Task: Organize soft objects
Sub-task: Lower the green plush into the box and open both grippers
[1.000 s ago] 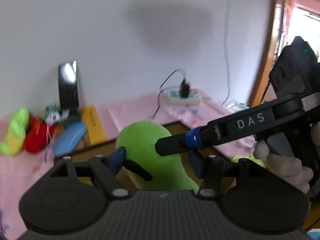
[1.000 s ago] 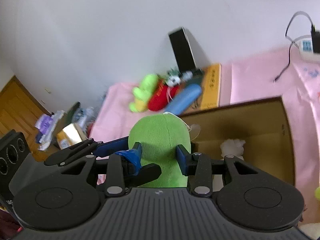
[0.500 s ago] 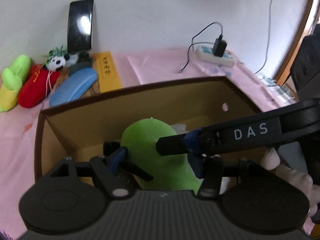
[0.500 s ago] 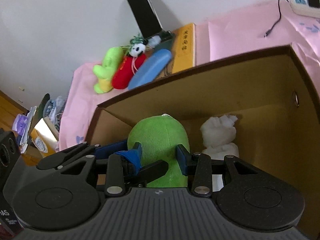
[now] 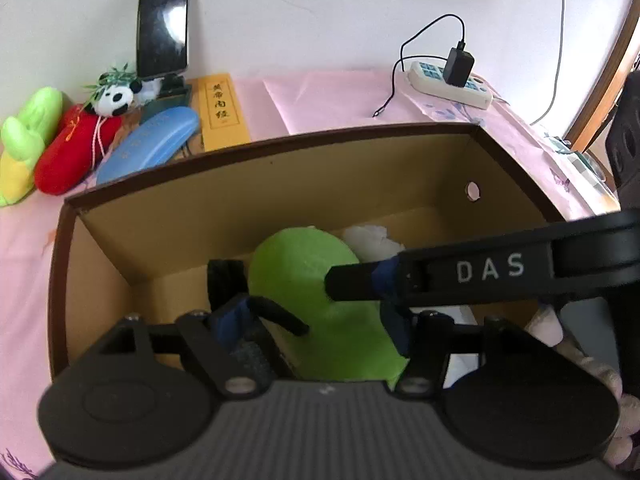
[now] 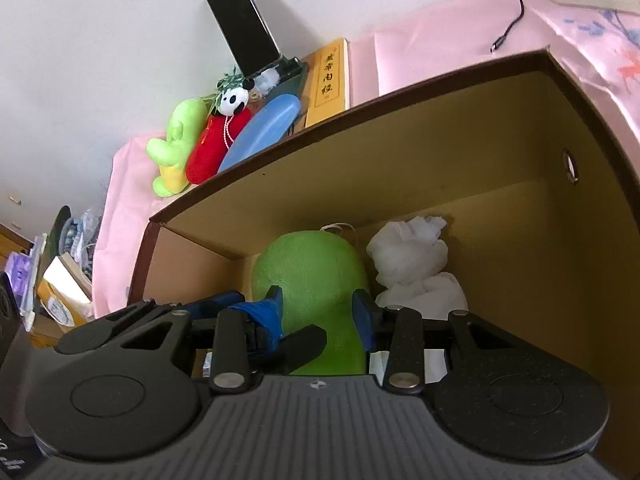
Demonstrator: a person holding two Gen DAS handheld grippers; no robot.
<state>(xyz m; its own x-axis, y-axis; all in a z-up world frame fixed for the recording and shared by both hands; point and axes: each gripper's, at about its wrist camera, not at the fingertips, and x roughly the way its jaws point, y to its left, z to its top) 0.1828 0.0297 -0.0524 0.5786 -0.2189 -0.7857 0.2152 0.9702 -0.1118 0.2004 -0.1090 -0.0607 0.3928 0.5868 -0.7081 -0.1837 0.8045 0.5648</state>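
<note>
both grippers, left (image 5: 316, 316) and right (image 6: 318, 312), pinched the green plush (image 6: 312, 276) from either side, so it stayed upright inside the box (image 6: 400, 128). i held it beside the white bundle (image 6: 412, 264), judging that spot left room for more toys.

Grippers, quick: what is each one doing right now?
Left gripper: closed on the green plush, inside the cardboard box.
Right gripper: closed on the same green plush.
</note>
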